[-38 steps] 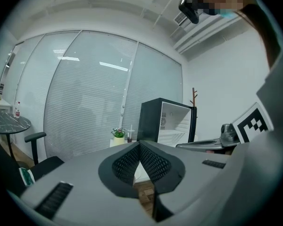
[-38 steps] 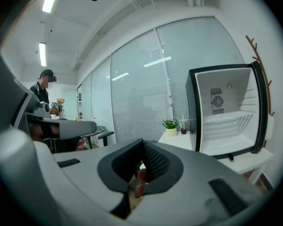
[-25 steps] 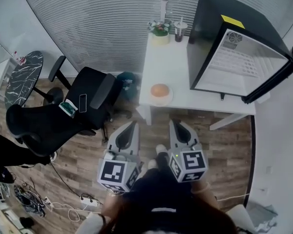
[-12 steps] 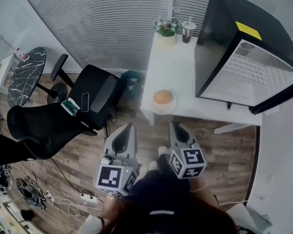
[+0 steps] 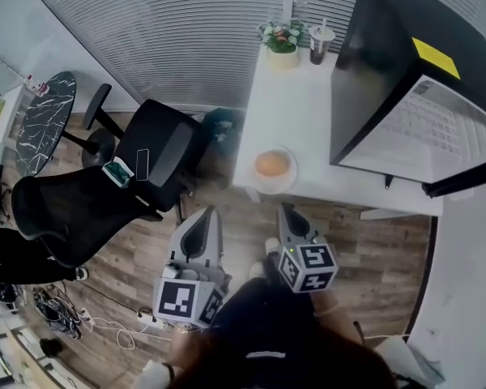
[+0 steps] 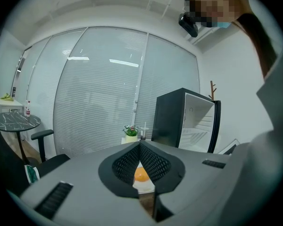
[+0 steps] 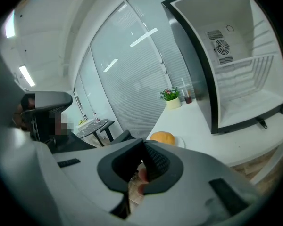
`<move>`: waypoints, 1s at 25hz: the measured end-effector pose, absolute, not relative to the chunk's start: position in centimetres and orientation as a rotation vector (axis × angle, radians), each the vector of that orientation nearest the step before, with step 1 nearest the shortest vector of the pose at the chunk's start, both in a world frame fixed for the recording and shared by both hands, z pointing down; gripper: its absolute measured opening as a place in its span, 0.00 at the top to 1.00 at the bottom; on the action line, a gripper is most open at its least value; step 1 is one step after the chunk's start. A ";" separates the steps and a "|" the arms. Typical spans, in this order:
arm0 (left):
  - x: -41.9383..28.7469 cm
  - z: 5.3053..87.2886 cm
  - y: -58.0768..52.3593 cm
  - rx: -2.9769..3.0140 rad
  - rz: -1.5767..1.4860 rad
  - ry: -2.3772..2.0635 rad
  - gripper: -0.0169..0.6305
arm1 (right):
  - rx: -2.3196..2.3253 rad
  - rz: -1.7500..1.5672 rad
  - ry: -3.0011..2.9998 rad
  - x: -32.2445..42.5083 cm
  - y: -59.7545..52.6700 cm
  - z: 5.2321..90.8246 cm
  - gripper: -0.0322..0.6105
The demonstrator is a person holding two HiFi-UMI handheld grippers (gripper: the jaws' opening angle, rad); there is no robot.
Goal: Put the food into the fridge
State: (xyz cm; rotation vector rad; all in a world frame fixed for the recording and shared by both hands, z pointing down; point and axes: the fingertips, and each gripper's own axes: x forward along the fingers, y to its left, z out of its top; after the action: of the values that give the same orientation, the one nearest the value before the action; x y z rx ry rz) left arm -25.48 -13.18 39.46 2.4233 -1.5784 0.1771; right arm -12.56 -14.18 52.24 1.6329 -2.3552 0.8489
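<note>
A round orange piece of food lies on a white plate near the front edge of the white table. The black fridge stands on the table's right part, its door open and its white inside bare. My left gripper and right gripper hang side by side over the wooden floor, short of the table, both pointing towards it. The tips of both meet, with nothing held. The left gripper has the food showing below its tips. The right gripper points left of the food.
A potted plant and a cup with a straw stand at the table's far end. A black office chair is to the left, a bin beside the table, a round dark side table further left, and cables on the floor.
Both grippers have sunk a little and edged forward, still shut. In the head view the table, plate and fridge have slid up and to the right.
</note>
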 end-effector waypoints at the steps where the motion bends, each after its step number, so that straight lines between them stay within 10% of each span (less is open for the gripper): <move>1: -25.4 39.5 -13.2 2.418 0.174 -1.580 0.98 | 1.625 0.862 -2.353 -12.6 -14.2 52.6 0.95; 25: -25.9 41.9 -13.8 2.322 0.262 -1.640 0.98 | 1.527 1.368 -2.317 -13.2 -15.5 59.8 0.89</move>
State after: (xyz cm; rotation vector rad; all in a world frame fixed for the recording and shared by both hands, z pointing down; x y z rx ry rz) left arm -25.92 -13.84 41.86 2.3225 -1.6400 0.2623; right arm -13.20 -15.53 59.81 1.5271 -2.3169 1.3677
